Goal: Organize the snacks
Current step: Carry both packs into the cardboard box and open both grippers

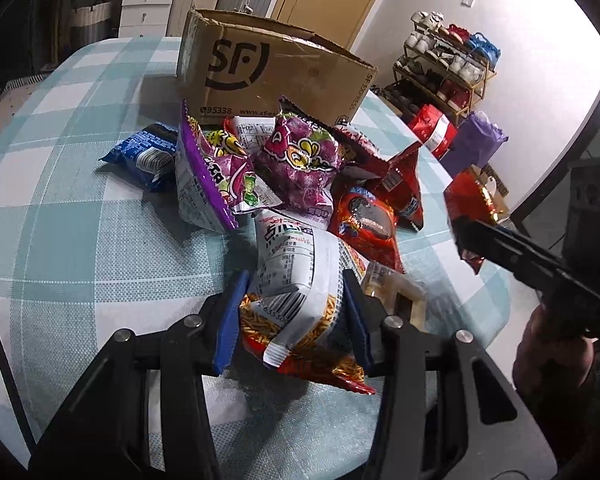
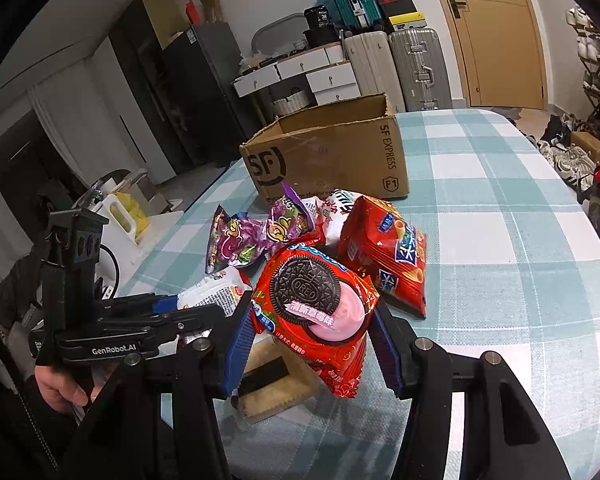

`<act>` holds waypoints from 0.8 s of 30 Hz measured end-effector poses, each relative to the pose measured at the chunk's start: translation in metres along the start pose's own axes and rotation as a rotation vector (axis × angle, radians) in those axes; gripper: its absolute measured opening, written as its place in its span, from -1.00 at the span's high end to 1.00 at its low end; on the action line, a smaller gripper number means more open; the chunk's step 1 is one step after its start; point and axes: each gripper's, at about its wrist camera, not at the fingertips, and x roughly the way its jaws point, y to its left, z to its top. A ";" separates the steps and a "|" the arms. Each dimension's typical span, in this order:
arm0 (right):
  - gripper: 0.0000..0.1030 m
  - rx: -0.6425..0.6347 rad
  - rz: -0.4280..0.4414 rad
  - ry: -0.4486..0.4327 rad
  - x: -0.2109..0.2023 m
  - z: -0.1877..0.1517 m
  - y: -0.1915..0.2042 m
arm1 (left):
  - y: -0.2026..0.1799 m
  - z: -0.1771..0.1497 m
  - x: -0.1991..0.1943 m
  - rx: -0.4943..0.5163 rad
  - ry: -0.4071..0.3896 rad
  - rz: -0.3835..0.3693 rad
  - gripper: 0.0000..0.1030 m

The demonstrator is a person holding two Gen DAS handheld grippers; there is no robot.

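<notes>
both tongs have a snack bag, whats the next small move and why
Probably carry the red Oreo bag, clamped in the right tongs, over to the open cardboard box behind the pile. The left tongs already grip the white noodle-snack bag, so it can follow.

A cardboard box [image 2: 332, 152] is standing on the table [image 2: 500, 260], behind a heap of snack packets. At the heap's back, two candy bags [image 1: 304, 160] are lying side by side against the box. The Oreo packet [image 2: 320, 312] is sitting at the heap's front, between the right gripper [image 2: 314, 344] fingers. Left of it, the noodle snack packet [image 1: 296, 292] is sitting between the left gripper [image 1: 294, 320] fingers. A wooden block [image 2: 276, 380] is lying on the table beneath the Oreo packet.
</notes>
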 end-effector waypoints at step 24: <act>-0.07 -0.021 0.106 -0.019 0.031 0.088 0.000 | -0.004 0.102 -0.038 -0.004 -0.139 -0.058 0.17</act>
